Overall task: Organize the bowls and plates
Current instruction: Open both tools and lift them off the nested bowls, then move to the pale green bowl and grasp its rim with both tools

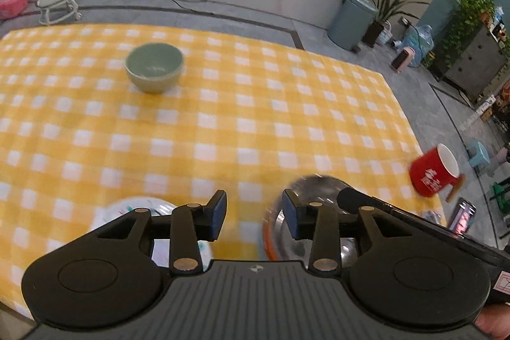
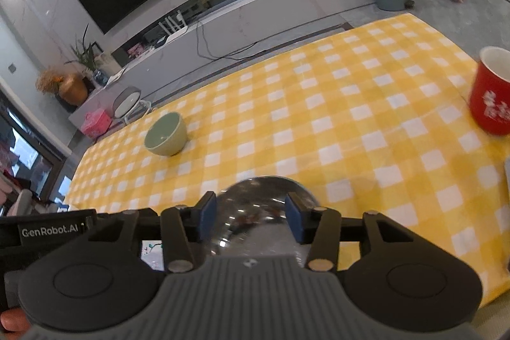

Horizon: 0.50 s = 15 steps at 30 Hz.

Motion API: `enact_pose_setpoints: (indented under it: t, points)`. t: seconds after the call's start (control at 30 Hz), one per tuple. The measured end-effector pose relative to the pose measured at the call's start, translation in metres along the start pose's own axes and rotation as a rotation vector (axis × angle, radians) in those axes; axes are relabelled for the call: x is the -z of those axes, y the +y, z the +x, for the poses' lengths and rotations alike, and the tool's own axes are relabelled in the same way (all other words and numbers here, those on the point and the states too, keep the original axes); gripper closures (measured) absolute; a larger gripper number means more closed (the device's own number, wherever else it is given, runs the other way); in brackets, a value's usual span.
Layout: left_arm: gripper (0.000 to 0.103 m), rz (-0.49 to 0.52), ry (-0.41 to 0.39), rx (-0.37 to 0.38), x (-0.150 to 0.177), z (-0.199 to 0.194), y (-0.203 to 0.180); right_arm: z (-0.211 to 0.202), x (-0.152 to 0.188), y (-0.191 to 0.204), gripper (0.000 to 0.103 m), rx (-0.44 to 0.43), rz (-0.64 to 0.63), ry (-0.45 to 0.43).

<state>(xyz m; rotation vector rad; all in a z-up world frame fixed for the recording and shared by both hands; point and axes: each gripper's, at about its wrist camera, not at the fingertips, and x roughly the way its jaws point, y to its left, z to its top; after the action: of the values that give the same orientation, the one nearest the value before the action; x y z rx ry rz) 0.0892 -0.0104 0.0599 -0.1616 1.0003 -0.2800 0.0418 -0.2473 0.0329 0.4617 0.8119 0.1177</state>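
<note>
The words "GenRobot.AI" stand in pale letters on a black housing (image 2: 47,231) at the left edge of the right wrist view. The red mug (image 2: 492,94) on the yellow checked tablecloth (image 2: 350,117) bears white markings, too blurred to read in either view. A small round emblem (image 1: 254,268) sits on the ribbed grey body in the left wrist view, without legible letters

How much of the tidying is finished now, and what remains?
Done, apparently: the steel bowl sits near the white plate. In hand: nothing; the left gripper and right gripper are open. Left: the green bowl stands alone, far across the table.
</note>
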Motion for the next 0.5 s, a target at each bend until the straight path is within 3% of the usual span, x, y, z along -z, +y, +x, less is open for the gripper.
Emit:
enact_pose_setpoints:
  t: [0.27,0.37,0.5]
  points:
    - [0.058,-0.007,-0.045,-0.056,-0.021,0.004,0.039,0.038,-0.018,0.039,0.051,-0.013,-0.064,0.073]
    - [0.057,-0.014,-0.058,-0.062,-0.031,0.006,0.054,0.053,-0.025,0.053,0.037,-0.027,-0.076,0.088]
    - [0.053,-0.028,-0.081,-0.066,-0.046,0.011,0.074,0.077,-0.037,0.068,0.037,-0.033,-0.061,0.13]
